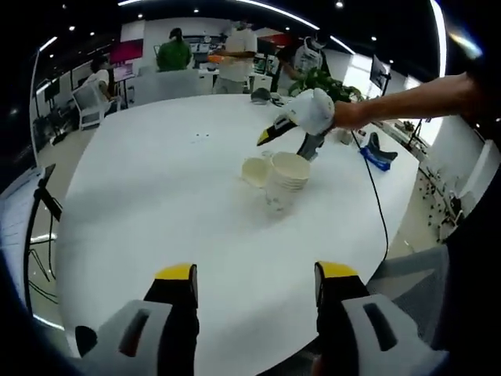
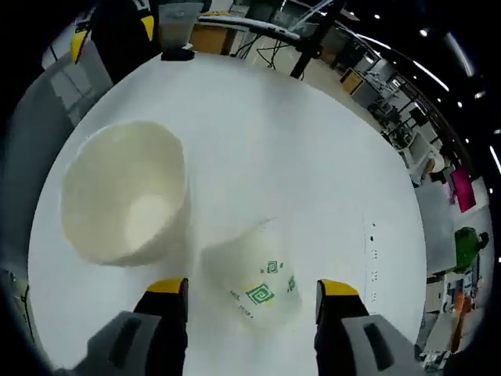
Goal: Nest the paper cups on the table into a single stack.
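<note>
Hovering over a lone tipped paper cup [image 2: 254, 286], right claw [image 2: 252, 301] spread wide to straddle it, just beside the upright cup stack [image 2: 125, 196] mid-bench [image 1: 156, 196]; left claw [image 1: 254, 283] released, empty, well back.

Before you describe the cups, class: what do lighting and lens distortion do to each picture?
Left gripper view: the fisheye bows the white table into a dome, ceiling strips glare, and the cup stack casts only a soft shadow. Right gripper view: the near upright cup looks swollen, and the lying cup between the jaws is slightly blurred.
</note>
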